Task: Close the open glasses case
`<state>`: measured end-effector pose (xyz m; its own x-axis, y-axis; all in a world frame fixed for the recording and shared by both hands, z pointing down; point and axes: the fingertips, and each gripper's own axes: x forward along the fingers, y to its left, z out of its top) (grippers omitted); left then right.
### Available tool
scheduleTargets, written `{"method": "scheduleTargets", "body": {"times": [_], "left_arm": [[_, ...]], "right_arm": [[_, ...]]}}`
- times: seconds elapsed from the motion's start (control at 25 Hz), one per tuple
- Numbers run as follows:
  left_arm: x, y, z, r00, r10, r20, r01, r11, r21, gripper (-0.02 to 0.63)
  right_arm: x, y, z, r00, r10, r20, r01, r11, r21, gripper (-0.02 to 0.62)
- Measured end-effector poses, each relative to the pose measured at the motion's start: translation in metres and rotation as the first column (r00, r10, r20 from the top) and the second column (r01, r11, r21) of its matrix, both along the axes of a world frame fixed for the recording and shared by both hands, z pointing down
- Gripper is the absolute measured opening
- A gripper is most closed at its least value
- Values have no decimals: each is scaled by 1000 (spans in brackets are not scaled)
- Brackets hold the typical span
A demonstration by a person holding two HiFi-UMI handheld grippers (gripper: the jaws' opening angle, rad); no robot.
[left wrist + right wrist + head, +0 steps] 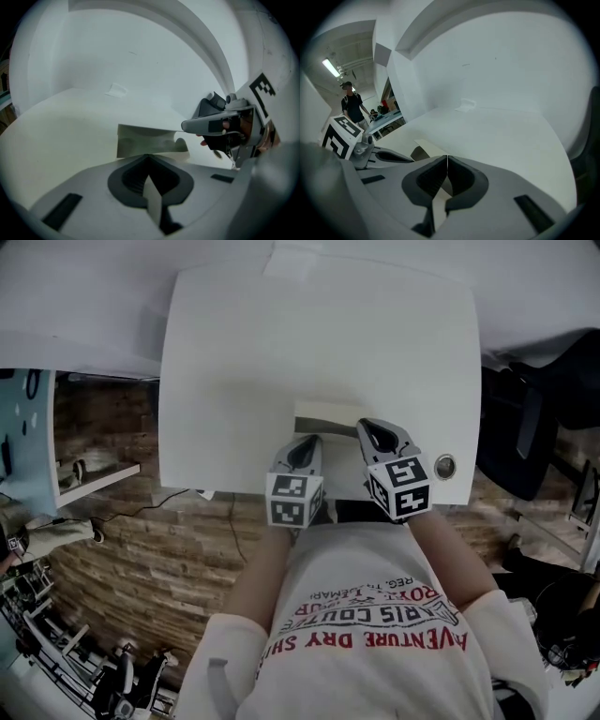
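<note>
White surface [234, 352] bearing a pale glasses case [325, 416], apparently not yet closed; left gripper [312, 440] and right gripper [367, 425] just beside it, jaws pressed together, empty.

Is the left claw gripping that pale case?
No: the left gripper is shut on nothing; the glasses case lies beyond its tips.

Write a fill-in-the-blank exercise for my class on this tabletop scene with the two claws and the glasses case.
1. The glasses case lies on a table whose colour is ___.
2. The left claw has its jaws ___, with nothing between them.
3. In the head view, the right claw is near the case's ___ end.
4. The lettering on the person's shirt is ___.

Missing words: white; shut; right; red.
</note>
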<state>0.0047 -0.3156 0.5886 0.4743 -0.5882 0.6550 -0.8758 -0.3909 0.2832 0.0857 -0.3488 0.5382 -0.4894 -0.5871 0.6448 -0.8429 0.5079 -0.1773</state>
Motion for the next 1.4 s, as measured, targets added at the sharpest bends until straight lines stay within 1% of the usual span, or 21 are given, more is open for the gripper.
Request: {"method": "scheduleTargets", "body": {"times": [0.24, 0.4, 0.6, 0.8, 0.92, 1.08, 1.2, 1.28, 1.4], "left_arm": [[-1, 0, 0, 1000, 24, 1, -24, 1000, 2, -3], [-1, 0, 0, 999, 44, 3, -44, 999, 6, -3], [-1, 1, -1, 998, 61, 10, -61, 998, 7, -3], [-1, 1, 1, 996, 81, 23, -82, 997, 13, -3], [-2, 3, 3, 995, 94, 34, -95, 995, 20, -3], [-2, 7, 2, 991, 121, 51, -121, 993, -3, -3], [-1, 9, 3, 987, 147, 65, -147, 989, -6, -3], [-3, 8, 5, 988, 142, 63, -142, 990, 0, -3], [-6, 7, 6, 989, 135, 63, -136, 991, 14, -3]], "right_arm": [[-5, 17, 12, 999, -9, -34, 8, 1000, -26, 12], [-6, 20, 15, 994, -40, -103, 42, 999, 25, 12], [-7, 30, 26, 996, -14, -85, 11, 999, -33, 12], [-8, 31, 30, 995, 14, -99, -15, 1000, -7, 12], [-7, 32, 32, 995, 24, -94, -26, 1000, -16, 12], [-9, 35, 38, 994, 34, -100, -38, 999, -37, 12], [-7, 33, 43, 993, 45, -107, -51, 997, -54, 12], [-6, 32, 43, 993, 48, -112, -55, 997, -56, 12], [-7, 32, 42, 994, 63, -91, -68, 996, -56, 12]]}}
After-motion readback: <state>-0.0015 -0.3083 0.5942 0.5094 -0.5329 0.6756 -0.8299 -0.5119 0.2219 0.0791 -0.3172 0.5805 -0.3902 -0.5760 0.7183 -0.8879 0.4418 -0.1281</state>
